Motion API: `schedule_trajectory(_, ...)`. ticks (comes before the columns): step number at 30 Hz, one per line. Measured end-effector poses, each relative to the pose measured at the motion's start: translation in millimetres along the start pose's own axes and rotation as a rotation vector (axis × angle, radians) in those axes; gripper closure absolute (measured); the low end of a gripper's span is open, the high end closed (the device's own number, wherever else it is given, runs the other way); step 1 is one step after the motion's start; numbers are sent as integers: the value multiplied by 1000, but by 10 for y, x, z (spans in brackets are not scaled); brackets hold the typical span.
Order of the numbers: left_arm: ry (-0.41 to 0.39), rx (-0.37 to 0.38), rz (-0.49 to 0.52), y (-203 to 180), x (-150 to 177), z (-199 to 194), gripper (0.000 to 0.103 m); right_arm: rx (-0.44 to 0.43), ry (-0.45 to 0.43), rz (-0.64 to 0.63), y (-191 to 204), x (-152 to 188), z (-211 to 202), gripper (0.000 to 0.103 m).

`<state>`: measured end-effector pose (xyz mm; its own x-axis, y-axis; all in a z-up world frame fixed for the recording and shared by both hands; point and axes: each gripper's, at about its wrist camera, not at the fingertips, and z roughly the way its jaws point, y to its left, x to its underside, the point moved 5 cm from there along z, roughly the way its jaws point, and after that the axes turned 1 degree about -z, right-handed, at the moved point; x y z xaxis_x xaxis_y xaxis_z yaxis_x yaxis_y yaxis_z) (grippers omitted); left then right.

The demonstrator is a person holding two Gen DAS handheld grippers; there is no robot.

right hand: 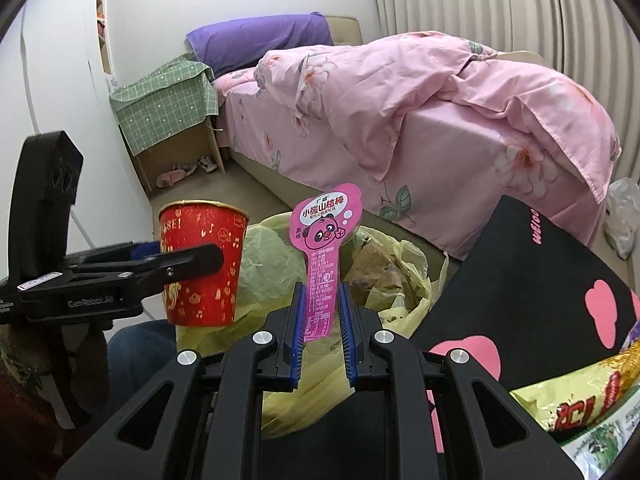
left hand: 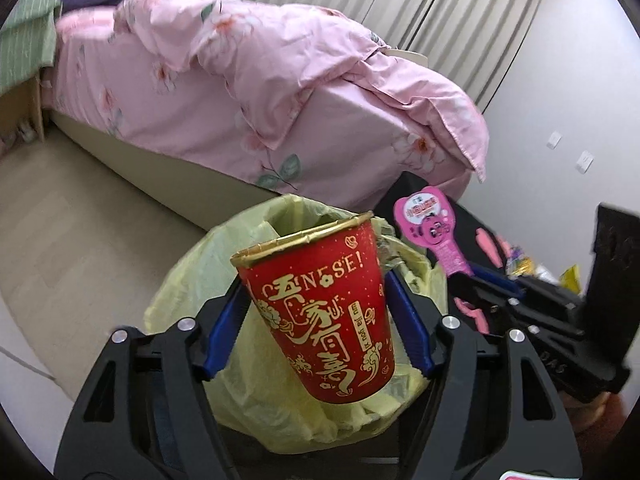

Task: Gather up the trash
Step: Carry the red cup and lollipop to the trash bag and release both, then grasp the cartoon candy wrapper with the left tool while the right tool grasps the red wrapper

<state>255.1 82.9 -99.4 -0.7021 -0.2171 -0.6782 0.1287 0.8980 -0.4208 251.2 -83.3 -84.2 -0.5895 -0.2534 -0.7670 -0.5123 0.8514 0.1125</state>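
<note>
Two pieces hang over the yellow bin bag (left hand: pixel 192 280): left jaws nearly free of the red cup (left hand: pixel 320 312), right jaws pinching the pink wrapper (right hand: pixel 324 248). Next, I let both drop in.

- The yellow bin liner (left hand: pixel 256 368) hides its bin; the red paper cup (left hand: pixel 320 312) covers part of its mouth.
- The snack packet (right hand: pixel 580 408) is cut by the right wrist view's edge.
- Small things under the bedside stand (right hand: pixel 188 168) are too small to name.
</note>
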Motion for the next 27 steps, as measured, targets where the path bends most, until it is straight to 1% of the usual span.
schedule_trajectory(1,-1,2,-21,44,-15,-2,29,-15,10,9,-13,19,45,85)
schedule_trajectory(2,-12,-7,-35,67,-30,-31,24,-24,17,10,-20,31,72,85)
schedule_trajectory(4,-56,-41,-68,138,-109,-99,22,-35,28,8,-23,59,112,70)
schedule_trajectory(5,-66,-48,-77,151,-140,-123,21,-41,29,8,-23,76,113,61)
schedule_trajectory(7,-88,-69,-90,176,-183,-180,20,-42,23,8,-22,93,79,61)
schedule_trajectory(10,-108,-108,-65,134,-212,-250,20,-8,7,4,-55,128,-75,61)
schedule_trajectory(13,-121,-114,-40,17,-218,-315,20,31,-4,8,-125,186,-253,60)
schedule_trajectory(16,-145,-107,-14,-150,-221,-353,20,79,-6,24,-260,307,-516,60)
schedule_trajectory(18,-143,-91,11,-284,-199,-352,20,111,-14,29,-339,385,-672,60)
schedule_trajectory(21,-115,-48,39,-511,-135,-299,20,175,-33,28,-475,551,-991,59)
schedule_trajectory(22,-99,-21,56,-655,-97,-262,20,202,-42,36,-544,636,-1145,54)
schedule_trajectory(24,-83,9,83,-851,-35,-216,20,228,-51,59,-648,748,-1328,47)
schedule_trajectory(27,-45,86,153,-1286,101,-114,20,258,-59,106,-829,980,-1643,47)
